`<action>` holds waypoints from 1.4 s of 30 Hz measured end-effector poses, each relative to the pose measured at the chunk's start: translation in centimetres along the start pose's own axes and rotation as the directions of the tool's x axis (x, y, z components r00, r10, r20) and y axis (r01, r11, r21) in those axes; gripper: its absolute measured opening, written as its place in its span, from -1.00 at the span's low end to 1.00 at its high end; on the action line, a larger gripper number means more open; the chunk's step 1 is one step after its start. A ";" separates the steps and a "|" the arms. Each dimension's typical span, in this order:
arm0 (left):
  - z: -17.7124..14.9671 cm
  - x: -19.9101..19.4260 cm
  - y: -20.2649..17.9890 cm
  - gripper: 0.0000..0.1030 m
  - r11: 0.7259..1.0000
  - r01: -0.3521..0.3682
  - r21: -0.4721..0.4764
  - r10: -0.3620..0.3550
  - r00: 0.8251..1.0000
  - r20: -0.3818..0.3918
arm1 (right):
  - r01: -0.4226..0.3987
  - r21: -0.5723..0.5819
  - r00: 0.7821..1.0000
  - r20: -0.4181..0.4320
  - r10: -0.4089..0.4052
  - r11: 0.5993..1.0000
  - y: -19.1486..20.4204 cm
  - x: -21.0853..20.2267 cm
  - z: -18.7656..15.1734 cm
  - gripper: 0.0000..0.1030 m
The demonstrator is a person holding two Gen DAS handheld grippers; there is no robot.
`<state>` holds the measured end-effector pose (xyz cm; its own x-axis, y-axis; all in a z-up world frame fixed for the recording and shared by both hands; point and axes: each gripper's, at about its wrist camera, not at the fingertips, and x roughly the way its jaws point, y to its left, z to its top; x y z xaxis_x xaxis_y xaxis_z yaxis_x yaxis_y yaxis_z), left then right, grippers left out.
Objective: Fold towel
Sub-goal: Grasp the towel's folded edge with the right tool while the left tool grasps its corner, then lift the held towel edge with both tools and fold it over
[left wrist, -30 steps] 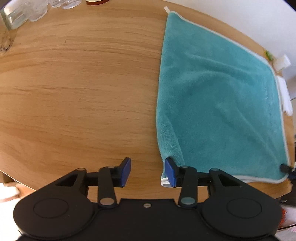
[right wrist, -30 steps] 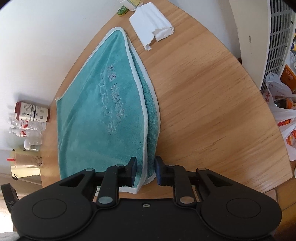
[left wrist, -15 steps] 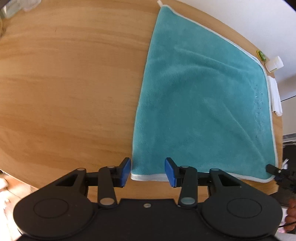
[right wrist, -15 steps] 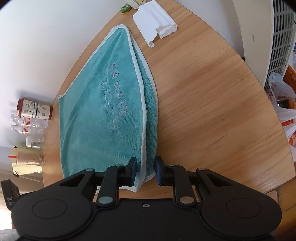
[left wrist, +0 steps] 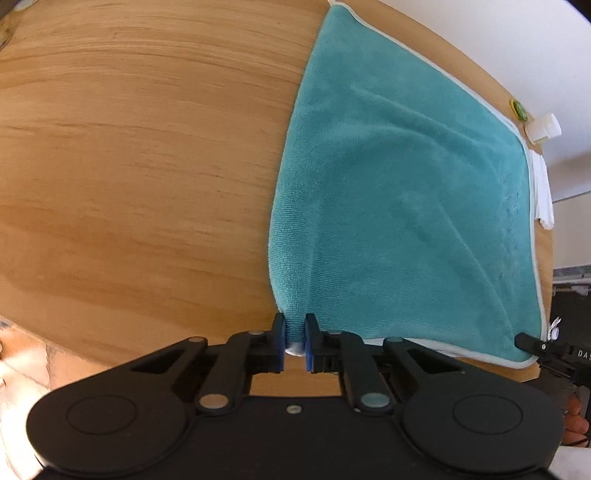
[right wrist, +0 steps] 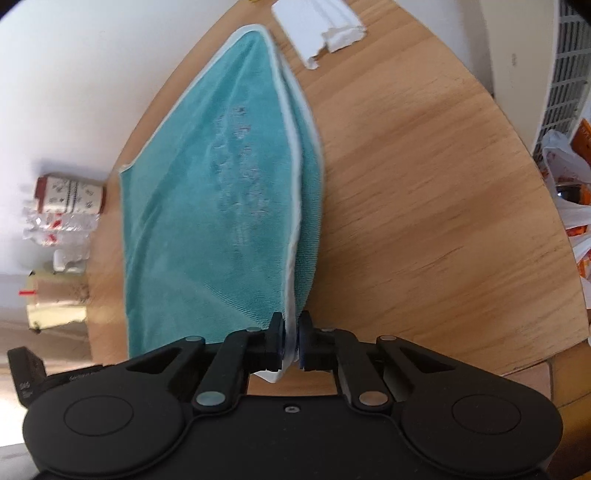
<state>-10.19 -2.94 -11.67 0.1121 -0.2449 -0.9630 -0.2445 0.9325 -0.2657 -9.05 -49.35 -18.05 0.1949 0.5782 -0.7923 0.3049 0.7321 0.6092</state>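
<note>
Left hand-held gripper [left wrist: 294, 341] pinches the towel's [left wrist: 399, 206] near folded corner; right hand-held gripper [right wrist: 290, 341] pinches its near hemmed corner. Towel lies on the bench [left wrist: 129, 166], stretching away forward from both.

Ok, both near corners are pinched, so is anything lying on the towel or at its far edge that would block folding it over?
Nothing visible lies on the teal towel. A white paper piece and small white bottle sit just beyond its far corner, apart from it.
</note>
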 end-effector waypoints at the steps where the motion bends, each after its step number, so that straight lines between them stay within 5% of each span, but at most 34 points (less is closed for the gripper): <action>1: 0.0 -0.5 -0.3 -0.83 1.000 -0.003 0.005 0.003 1.000 0.008 | -0.006 -0.012 1.000 -0.010 0.006 1.000 0.3 -0.3 0.3 -0.86; 13: 0.3 -3.3 -2.7 -0.83 1.000 -0.012 0.003 0.012 1.000 0.016 | -0.039 -0.089 0.994 -0.108 0.029 0.995 3.2 -2.8 3.1 -0.85; 23: 9.0 -4.8 -2.4 -0.85 0.998 0.050 0.022 -0.052 0.996 0.079 | -0.083 -0.009 0.996 -0.028 0.083 0.996 6.9 -1.4 8.9 -0.86; 31: 15.4 -1.6 -2.3 -0.85 0.997 0.065 -0.040 -0.061 0.994 0.086 | -0.083 0.133 0.995 0.065 0.075 0.988 5.2 0.8 15.0 -0.85; 42: 21.4 1.8 -3.1 -0.88 0.996 0.054 -0.065 -0.046 0.993 0.111 | -0.073 0.141 0.993 0.100 0.059 0.987 5.8 3.6 19.8 -0.85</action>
<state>11.36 -0.63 -11.56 0.2298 -0.2568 -0.9387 -0.3001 0.8989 -0.3194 11.86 -50.20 -18.00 0.3047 0.5812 -0.7545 0.4180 0.6302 0.6543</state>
